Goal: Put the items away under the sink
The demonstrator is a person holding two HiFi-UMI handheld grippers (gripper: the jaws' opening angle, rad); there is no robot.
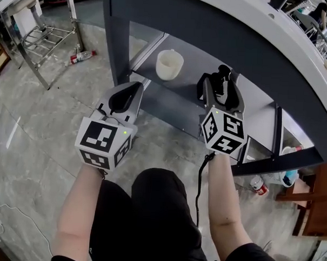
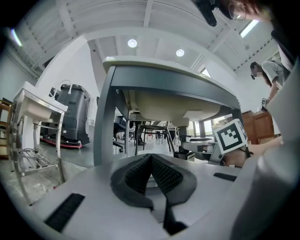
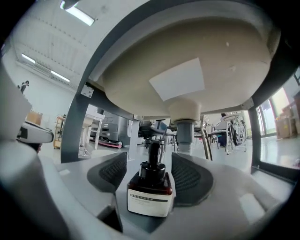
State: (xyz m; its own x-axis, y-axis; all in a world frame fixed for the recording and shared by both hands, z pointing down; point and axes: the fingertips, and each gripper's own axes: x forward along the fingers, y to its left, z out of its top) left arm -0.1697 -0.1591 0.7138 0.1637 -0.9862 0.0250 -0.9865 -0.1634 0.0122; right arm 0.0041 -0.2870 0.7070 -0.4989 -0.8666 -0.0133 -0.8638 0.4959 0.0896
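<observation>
Closest thing in the head view is the person's lap in black shorts, with both bare forearms reaching forward over it, and a black cable hanging off the right one.

The right tool is poked in under the sink, over the grey shelf down there. Its jaws are spread apart, and a small brown pump bottle with a white label stands upright on the shelf right between the two pads. From the right gripper view there's a gap on the left pad's side, and the right pad looks very close to the bottle but not squeezing it. The drain pipe comes down straight behind the bottle.

The left tool sits just outside the shelf's front edge, near the left leg of the frame. Its jaws are pressed together at the tips with nothing gripped.

Further back on the same shelf, to the left of the bottle and well apart from it, is a white cup, upright.

Out on the floor to the left there's a metal rack, and a red and white bottle lying on its side next to it.
</observation>
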